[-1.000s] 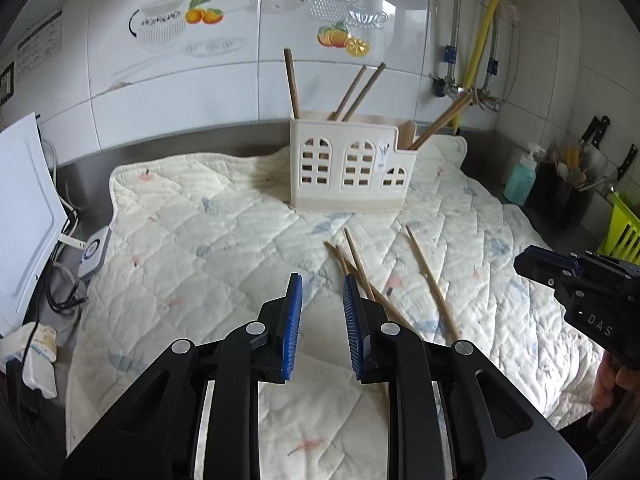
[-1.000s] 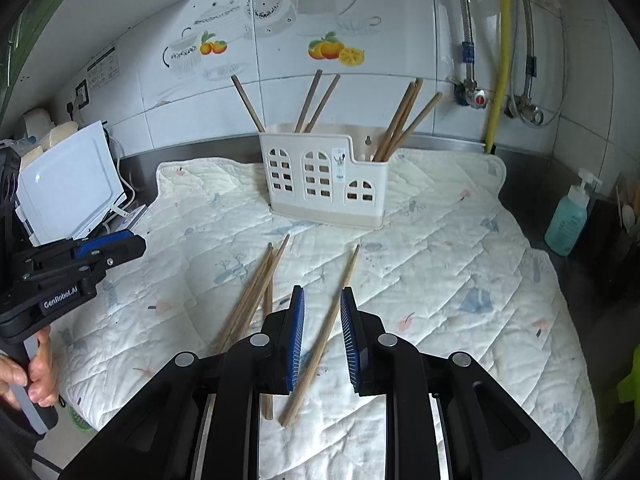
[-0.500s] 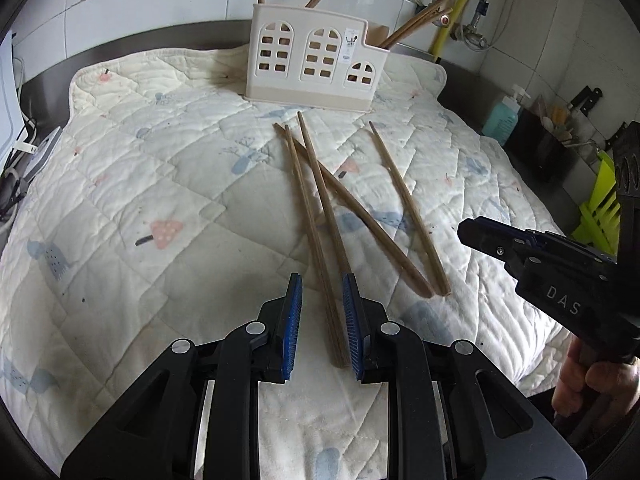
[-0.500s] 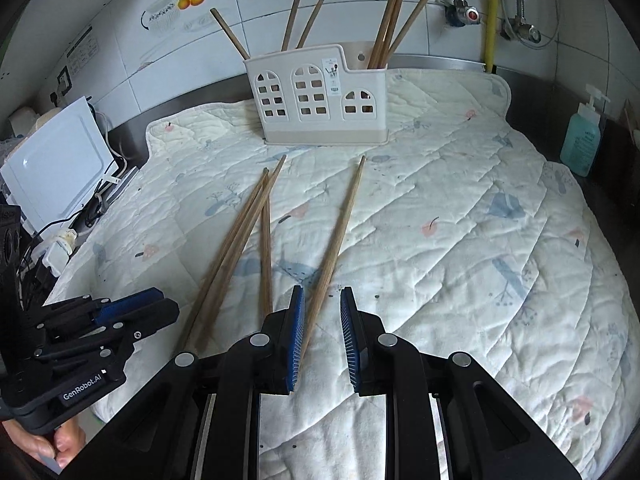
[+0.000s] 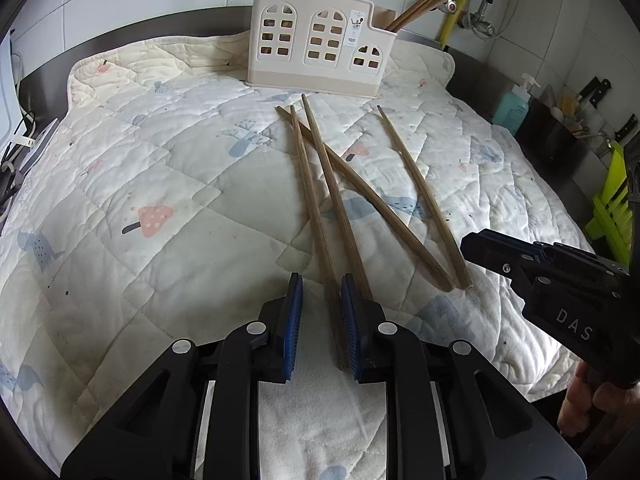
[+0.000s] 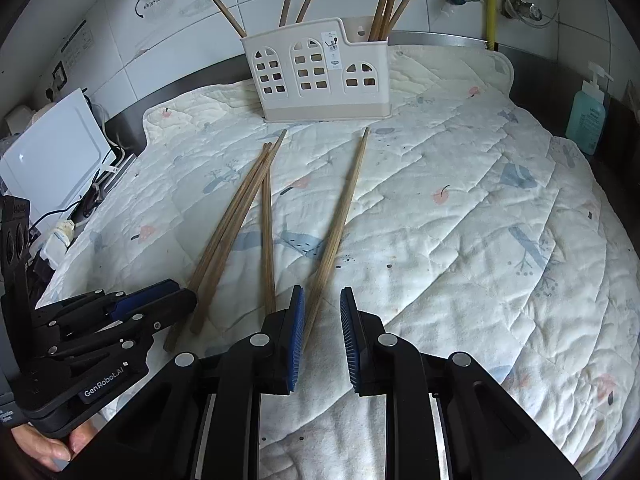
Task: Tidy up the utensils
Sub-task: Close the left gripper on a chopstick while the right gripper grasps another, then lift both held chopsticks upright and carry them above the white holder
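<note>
Several wooden chopsticks [image 5: 320,200] lie loose on a quilted white mat [image 5: 160,184], thick ends toward me. A cream utensil holder [image 5: 316,54] with arched cut-outs stands at the back and has several chopsticks [image 6: 384,4] upright in it. My left gripper [image 5: 320,284] is open and low over the mat; the near end of one chopstick lies between its fingers. My right gripper [image 6: 322,296] is open, with the end of the rightmost chopstick [image 6: 340,224] beside its left finger [image 6: 295,320]. Neither grips anything.
A teal soap bottle [image 6: 586,120] stands right of the mat. A white appliance [image 6: 48,156] and cables sit at the left. Knives and a green rack [image 5: 612,204] are at the far right. Tiled wall and pipes lie behind the holder.
Both grippers have dropped and moved forward toward the near ends of the loose chopsticks. Their jaws stay open. The chopsticks have not moved.
</note>
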Demonstrator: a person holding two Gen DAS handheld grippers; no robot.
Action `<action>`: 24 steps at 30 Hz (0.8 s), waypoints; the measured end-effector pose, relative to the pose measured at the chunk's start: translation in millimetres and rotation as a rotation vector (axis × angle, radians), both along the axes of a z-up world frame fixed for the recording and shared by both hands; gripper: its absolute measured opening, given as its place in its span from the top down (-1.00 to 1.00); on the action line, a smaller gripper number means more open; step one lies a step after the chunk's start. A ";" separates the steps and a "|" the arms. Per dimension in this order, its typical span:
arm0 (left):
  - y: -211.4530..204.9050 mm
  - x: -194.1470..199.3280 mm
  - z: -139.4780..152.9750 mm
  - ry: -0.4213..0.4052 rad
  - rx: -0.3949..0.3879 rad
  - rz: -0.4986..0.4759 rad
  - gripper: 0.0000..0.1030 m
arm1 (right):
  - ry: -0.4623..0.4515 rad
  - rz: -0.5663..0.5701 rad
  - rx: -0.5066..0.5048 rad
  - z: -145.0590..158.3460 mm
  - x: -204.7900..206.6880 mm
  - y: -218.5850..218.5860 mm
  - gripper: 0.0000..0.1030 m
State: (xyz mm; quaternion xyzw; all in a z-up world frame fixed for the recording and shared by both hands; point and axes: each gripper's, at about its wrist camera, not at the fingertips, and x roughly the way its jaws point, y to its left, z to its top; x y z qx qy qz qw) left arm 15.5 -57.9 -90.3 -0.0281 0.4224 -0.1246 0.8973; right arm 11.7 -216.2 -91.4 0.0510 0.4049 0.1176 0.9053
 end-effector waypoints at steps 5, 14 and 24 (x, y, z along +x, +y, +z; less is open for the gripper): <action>5.2 4.5 0.8 -0.002 0.000 0.033 0.78 | 0.015 0.003 0.000 -4.8 -0.2 3.6 0.64; 5.5 4.4 -0.9 0.006 -0.032 0.020 0.78 | 0.009 -0.004 -0.049 -10.7 1.6 14.5 0.64; 7.6 10.4 -1.4 -0.002 -0.030 -0.004 0.85 | -0.005 -0.034 -0.055 -6.3 -1.2 5.1 0.84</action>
